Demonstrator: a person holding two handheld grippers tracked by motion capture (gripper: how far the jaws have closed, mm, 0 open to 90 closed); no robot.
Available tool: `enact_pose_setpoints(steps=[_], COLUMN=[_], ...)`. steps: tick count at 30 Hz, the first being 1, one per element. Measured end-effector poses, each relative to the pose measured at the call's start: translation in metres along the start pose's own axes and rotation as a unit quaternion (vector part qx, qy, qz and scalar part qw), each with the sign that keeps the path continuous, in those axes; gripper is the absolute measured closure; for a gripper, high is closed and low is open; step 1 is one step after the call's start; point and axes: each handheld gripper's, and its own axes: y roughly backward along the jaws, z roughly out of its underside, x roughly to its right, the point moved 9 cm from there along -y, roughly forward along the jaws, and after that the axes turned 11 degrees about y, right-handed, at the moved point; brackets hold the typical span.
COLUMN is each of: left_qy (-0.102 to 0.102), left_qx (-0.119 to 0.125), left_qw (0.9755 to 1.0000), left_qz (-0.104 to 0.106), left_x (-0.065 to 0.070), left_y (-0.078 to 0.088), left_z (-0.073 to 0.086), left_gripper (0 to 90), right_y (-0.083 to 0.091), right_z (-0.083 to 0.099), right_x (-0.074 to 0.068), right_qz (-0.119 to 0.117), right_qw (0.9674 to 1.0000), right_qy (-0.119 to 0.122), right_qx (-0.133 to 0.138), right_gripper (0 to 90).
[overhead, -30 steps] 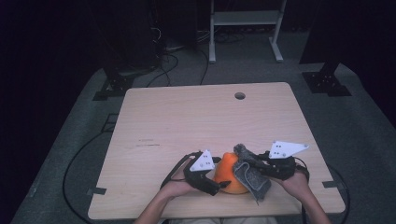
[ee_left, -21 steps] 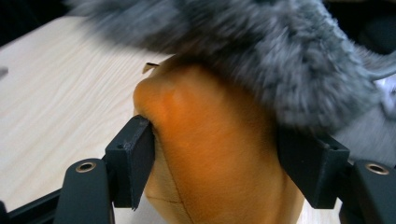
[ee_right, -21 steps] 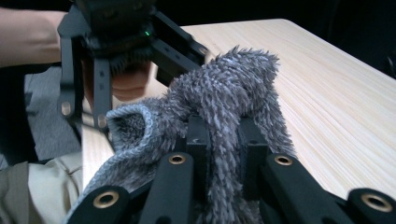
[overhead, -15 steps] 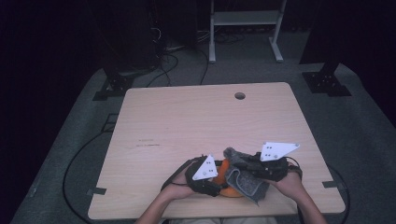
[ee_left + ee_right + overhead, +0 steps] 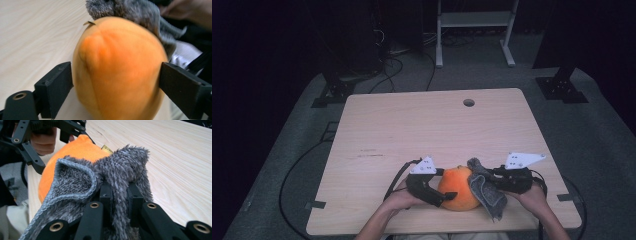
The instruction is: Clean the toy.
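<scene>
An orange ball-like fruit stands near the table's front edge. My left gripper has it between its jaws. They have just been opening, and both pads still touch its sides. My right gripper is shut on a fluffy grey cloth. The cloth lies against the fruit's right side and hangs down toward the table edge. In the left gripper view the cloth shows behind the fruit's top.
The wooden table has a round cable hole at the back. Cables trail off its left side onto the grey floor. A white shelf frame and black stands rise beyond the far edge.
Half a second ago the cloth lay over the fruit's top. Now the right gripper has drawn it off to the right, baring more of the orange. The left hand has stayed in place.
</scene>
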Motion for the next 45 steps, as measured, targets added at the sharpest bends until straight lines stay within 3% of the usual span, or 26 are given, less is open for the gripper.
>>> enact_pose_setpoints(steps=[2,3,5,6,9,10,12,13,14,15,16,19,22,26,28,29,30,32,35,37,39,41,42,43,44,45], left_qy=[-0.001,-0.019,-0.047,-0.078,-0.131,-0.131,-0.173,-0.193,-0.193,-0.161,-0.161,-0.107,-0.097,-0.115,-0.144,-0.169,-0.169,-0.189,-0.174,-0.15,-0.13,-0.137,-0.147,-0.164,-0.164,-0.178], left_qx=[-0.003,0.0,0.011,0.027,0.044,0.044,0.026,0.007,0.007,0.001,0.001,-0.005,-0.005,0.013,0.004,-0.009,-0.009,-0.018,-0.014,-0.01,-0.01,-0.009,-0.008,-0.011,-0.011,-0.018], left_qw=[1.0,0.9998,0.9987,0.9965,0.9903,0.9903,0.9841,0.9799,0.9799,0.9861,0.9861,0.9936,0.9946,0.9925,0.9886,0.9845,0.9845,0.9804,0.9828,0.987,0.9901,0.9891,0.9877,0.9846,0.9846,0.9819], left_qz=[0.001,-0.009,-0.018,-0.016,-0.017,-0.017,-0.032,-0.048,-0.048,-0.041,-0.041,-0.037,-0.036,-0.039,-0.043,-0.046,-0.046,-0.053,-0.06,-0.057,-0.051,-0.052,-0.053,-0.061,-0.061,-0.062], left_x=[0.004,0.005,0.008,0.012,0.016,0.016,0.01,0.0,0.0,-0.008,-0.008,-0.014,-0.014,-0.008,-0.005,-0.001,-0.001,-0.001,-0.007,-0.007,-0.005,-0.004,-0.003,-0.004,-0.004,-0.003], left_y=[-0.002,-0.003,-0.004,-0.004,-0.007,-0.007,-0.013,-0.016,-0.016,-0.016,-0.016,-0.01,-0.009,-0.006,-0.004,-0.002,-0.002,0.0,0.004,0.005,0.003,0.003,0.004,0.005,0.005,0.006], left_z=[-0.003,-0.003,-0.006,-0.013,-0.028,-0.028,-0.033,-0.035,-0.035,-0.036,-0.036,-0.026,-0.017,-0.003,0.001,0.004,0.004,0.007,0.005,0.002,0.001,0.001,0.002,0.003,0.003,0.004], left_gripper=[18.2,18.2,28.6,33.8,36.8,36.8,36.7,34.7,31.3,26.4,21.0,12.9,16.0,26.7,27.5,28.6,29.2,29.4,28.1,17.3,14.3,16.4,26.3,29.4,31.0,31.0], right_y=[0.001,0.002,0.004,0.008,0.017,0.017,0.018,0.017,0.014,0.01,0.01,-0.004,-0.009,-0.008,-0.006,-0.008,-0.008,-0.013,-0.022,-0.026,-0.027,-0.028,-0.026,-0.023,-0.023,-0.019], right_z=[-0.001,-0.001,0.0,0.001,-0.001,-0.001,-0.005,-0.006,-0.007,-0.007,-0.007,-0.011,-0.013,-0.018,-0.025,-0.036,-0.036,-0.043,-0.043,-0.041,-0.043,-0.043,-0.042,-0.043,-0.043,-0.044], right_x=[-0.004,-0.005,-0.007,-0.006,0.0,0.0,0.004,0.007,0.006,0.004,0.004,-0.005,-0.012,-0.018,-0.022,-0.028,-0.028,-0.032,-0.027,-0.028,-0.033,-0.036,-0.034,-0.031,-0.031,-0.028], right_qz=[-0.006,-0.012,-0.02,-0.027,-0.024,-0.024,-0.014,-0.009,-0.012,-0.01,-0.01,-0.016,-0.02,-0.009,0.003,0.002,0.002,-0.005,-0.004,0.003,0.003,-0.001,-0.003,-0.003,-0.003,0.004], right_qw=[1.0,0.9999,0.9997,0.9991,0.9983,0.9983,0.9982,0.9981,0.9979,0.9985,0.9985,0.9992,0.9996,0.9997,0.9987,0.9973,0.9973,0.9965,0.9977,0.9978,0.9974,0.9973,0.997,0.9971,0.9971,0.9974], right_qy=[-0.002,-0.004,-0.012,-0.026,-0.037,-0.037,-0.041,-0.045,-0.046,-0.039,-0.039,-0.024,-0.009,0.025,0.05,0.073,0.073,0.083,0.067,0.065,0.07,0.072,0.077,0.073,0.073,0.064], right_qx=[0.004,0.009,0.012,0.023,0.037,0.037,0.041,0.042,0.044,0.038,0.038,0.028,0.019,-0.004,-0.01,0.0,0.0,0.002,0.008,0.012,0.014,0.015,0.013,0.021,0.021,0.032], right_gripper=[77.7,77.7,77.8,78.0,78.0,78.0,78.0,78.2,78.2,78.2,78.2,78.3,78.3,78.0,78.0,78.1,78.1,78.0,78.0,78.0,78.0,78.0,78.1,78.0,78.0,78.0])
